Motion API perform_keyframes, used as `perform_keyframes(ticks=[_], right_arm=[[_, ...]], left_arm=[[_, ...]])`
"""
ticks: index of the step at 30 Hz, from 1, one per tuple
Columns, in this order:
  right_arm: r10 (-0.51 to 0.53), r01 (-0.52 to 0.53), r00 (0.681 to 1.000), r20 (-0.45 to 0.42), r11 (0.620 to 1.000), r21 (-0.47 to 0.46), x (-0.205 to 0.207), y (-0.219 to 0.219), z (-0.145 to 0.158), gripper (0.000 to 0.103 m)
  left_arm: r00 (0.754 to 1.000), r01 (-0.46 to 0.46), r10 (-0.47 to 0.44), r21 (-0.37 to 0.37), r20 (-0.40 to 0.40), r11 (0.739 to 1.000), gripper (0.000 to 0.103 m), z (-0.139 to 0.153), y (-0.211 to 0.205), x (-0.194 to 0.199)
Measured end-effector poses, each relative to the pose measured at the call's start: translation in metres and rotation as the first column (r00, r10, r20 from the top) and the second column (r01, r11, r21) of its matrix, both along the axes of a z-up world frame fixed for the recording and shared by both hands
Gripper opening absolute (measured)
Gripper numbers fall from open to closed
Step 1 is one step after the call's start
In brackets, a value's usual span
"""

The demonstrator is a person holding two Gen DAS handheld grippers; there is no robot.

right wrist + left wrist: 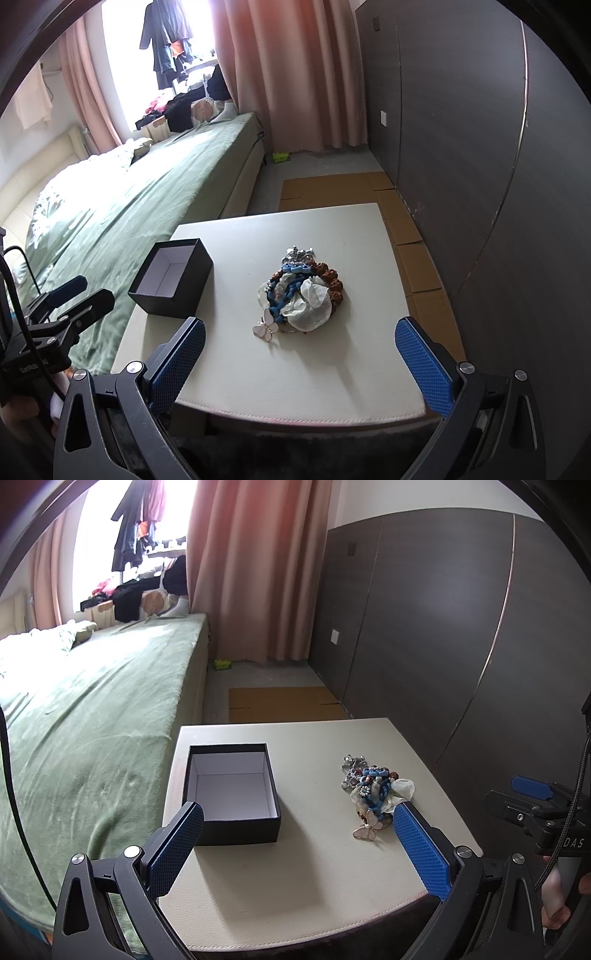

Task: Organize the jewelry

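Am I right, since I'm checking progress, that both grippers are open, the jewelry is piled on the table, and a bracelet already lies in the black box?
Not quite. The black box is empty: the left wrist view shows only its bare white lining. The rest holds: the left gripper and right gripper are open, and the jewelry is piled on the table.

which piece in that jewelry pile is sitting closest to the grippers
The white butterfly piece, at the pile's near edge. The blue beaded strand, brown beads and silver piece all lie farther back.
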State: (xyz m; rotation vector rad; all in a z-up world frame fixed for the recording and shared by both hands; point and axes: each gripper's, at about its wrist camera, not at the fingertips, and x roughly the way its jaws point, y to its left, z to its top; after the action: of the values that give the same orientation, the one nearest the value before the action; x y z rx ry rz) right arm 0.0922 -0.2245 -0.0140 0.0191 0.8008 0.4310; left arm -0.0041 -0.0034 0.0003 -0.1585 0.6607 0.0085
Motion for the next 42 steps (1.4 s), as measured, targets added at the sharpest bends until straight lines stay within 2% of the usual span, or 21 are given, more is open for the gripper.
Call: perform_keyframes(ticks=[14,21,31,35,37,38,42], right_arm=[[-0.008,0.008,1.000,-0.014,1.000,0.017,0.002,-0.002,0.000,0.103],[-0.088,0.093,0.994,-0.070,0.993,0.071,0.020,-0.021,-0.005,0.103],[-0.181,0.211,0.965,-0.192,0.966,0.148,0.055,-0.049,-0.026,0.097],[-0.175,0.222,0.954,-0.245,0.959,0.177,0.067,-0.051,-0.039,0.093],[-0.166,0.226,0.946,-0.280,0.954,0.198,0.075,-0.051,-0.049,0.087],[-0.159,0.228,0.940,-0.301,0.950,0.211,0.080,-0.050,-0.054,0.083],[-0.129,0.245,0.912,-0.390,0.932,0.266,0.097,-0.044,-0.078,0.079]], left_arm=[[1.000,0.001,-0.001,-0.012,-0.003,1.000,0.102,-0.001,-0.004,0.006],[1.000,0.022,-0.022,-0.043,-0.003,0.999,0.098,-0.005,-0.013,0.018],[0.995,0.082,-0.086,-0.079,-0.048,0.993,0.077,-0.024,-0.039,0.051],[0.990,0.106,-0.112,-0.078,-0.082,0.991,0.069,-0.031,-0.049,0.070],[0.987,0.114,-0.123,-0.088,-0.103,0.990,0.058,-0.034,-0.051,0.081],[0.985,0.119,-0.130,-0.099,-0.114,0.988,0.056,-0.034,-0.051,0.087],[0.982,0.117,-0.132,-0.113,-0.134,0.987,0.052,-0.034,-0.050,0.101]])
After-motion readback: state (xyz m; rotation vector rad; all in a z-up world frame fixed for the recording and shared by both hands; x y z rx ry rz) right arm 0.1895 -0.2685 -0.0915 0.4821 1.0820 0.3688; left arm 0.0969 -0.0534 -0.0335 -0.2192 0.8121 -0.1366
